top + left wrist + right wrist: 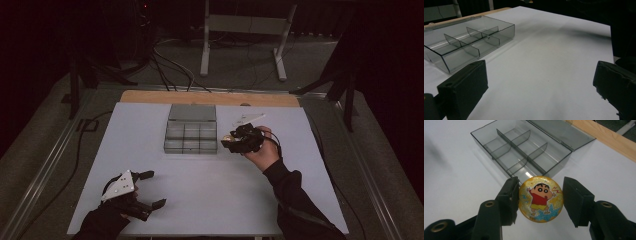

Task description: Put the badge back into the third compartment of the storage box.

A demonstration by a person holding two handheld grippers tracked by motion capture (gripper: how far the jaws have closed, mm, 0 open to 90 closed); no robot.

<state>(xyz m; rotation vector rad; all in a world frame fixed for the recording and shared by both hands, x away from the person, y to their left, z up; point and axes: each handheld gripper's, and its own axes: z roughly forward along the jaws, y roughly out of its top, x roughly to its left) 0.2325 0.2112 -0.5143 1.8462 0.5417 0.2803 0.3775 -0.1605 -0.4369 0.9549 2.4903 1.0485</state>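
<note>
The round glittery badge [541, 199] with a cartoon figure sits clamped by its rim between the jaws of the right gripper [541, 201], held above the tabletop [210, 185] just to the right of the clear divided box [191, 136], which stands near the middle of the far edge with its lid folded back. To do this well, I would carry the badge level over one compartment, lower it between the dividers before letting go, and keep the grip square so the smooth rim does not slip. The left gripper [150, 189] rests near the front left corner, its jaws apart and holding nothing.
</note>
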